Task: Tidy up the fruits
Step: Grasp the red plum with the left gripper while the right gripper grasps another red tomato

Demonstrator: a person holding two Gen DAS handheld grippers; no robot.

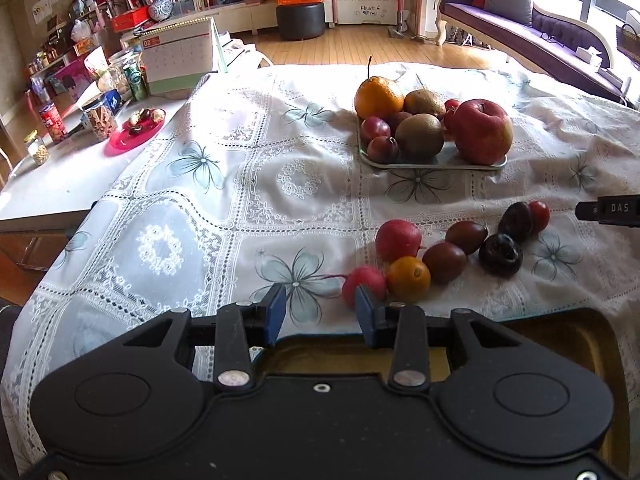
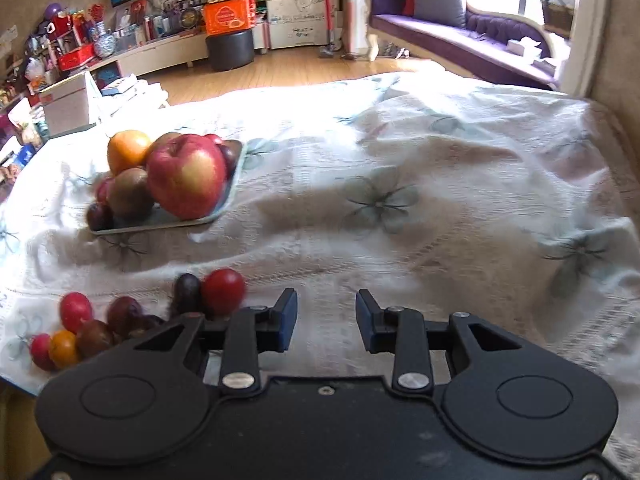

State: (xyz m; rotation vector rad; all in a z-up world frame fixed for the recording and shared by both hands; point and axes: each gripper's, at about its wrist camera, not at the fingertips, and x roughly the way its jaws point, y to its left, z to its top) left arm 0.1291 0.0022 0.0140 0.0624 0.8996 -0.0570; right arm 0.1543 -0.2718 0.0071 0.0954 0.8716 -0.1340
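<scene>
A shallow glass tray (image 1: pixel 432 165) on the lace tablecloth holds a big red apple (image 1: pixel 482 132), an orange (image 1: pixel 378 98), two kiwis (image 1: pixel 420 136) and several plums. Nearer lies a loose cluster: a red fruit (image 1: pixel 398 240), a small orange (image 1: pixel 408 278), a pink-red one (image 1: pixel 362 284), dark tomatoes (image 1: pixel 444 262) and dark plums (image 1: pixel 500 256). My left gripper (image 1: pixel 320 312) is open and empty, its right pad just in front of the pink-red fruit. My right gripper (image 2: pixel 326 316) is open over bare cloth, right of a red tomato (image 2: pixel 223 290). The tray (image 2: pixel 160 224) sits far left.
On the bare tabletop at left stand a desk calendar (image 1: pixel 178 56), a pink plate of snacks (image 1: pixel 134 132), jars and cans. A yellow-brown tray with a dark rim (image 1: pixel 560 334) lies under the left gripper. The right gripper's tip (image 1: pixel 608 210) enters at the right edge.
</scene>
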